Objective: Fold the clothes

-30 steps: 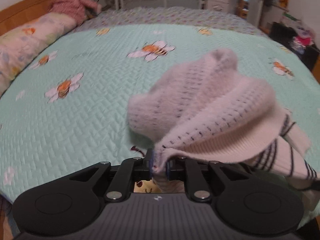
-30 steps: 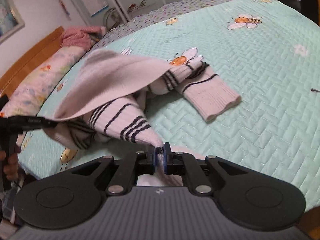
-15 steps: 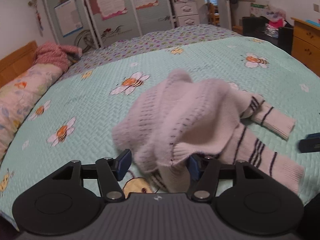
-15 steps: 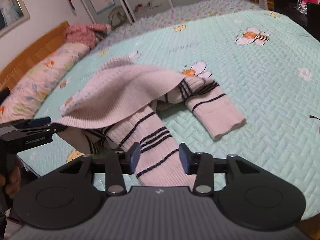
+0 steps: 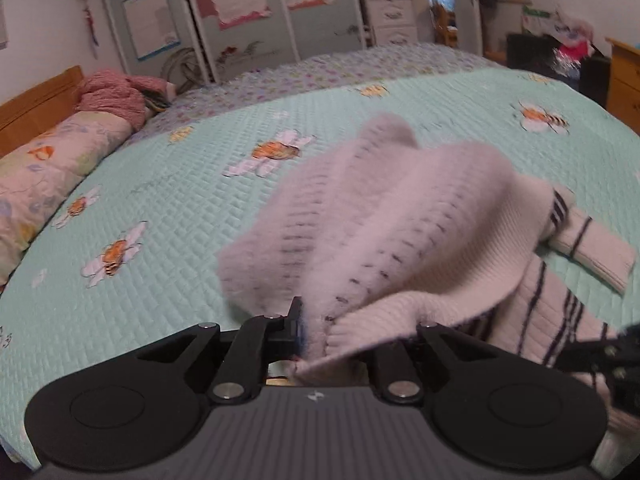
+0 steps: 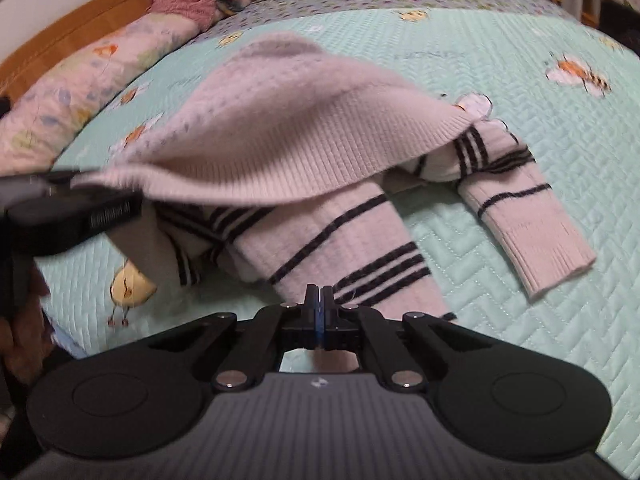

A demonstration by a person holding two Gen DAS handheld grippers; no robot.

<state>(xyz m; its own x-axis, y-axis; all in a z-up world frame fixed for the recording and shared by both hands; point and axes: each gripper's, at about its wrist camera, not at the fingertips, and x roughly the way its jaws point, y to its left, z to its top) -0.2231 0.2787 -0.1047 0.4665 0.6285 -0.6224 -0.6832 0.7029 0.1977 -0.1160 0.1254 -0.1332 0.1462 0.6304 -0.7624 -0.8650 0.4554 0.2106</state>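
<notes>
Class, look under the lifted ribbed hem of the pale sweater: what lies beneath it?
Under the hem lie the sweater's own striped sleeves, one cuff stretching out onto the green bedspread. The sleeves' upper parts and the sweater's body stay hidden beneath the raised knit.

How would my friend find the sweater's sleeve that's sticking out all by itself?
Start at the big mint-green bedspread with bees and flowers. On it lies a heap of pale knit sweater. The loose sleeve pokes out flat on the heap's right side, ending in a ribbed cuff; unlike the other striped sleeve by the right gripper, nothing touches it.
</notes>
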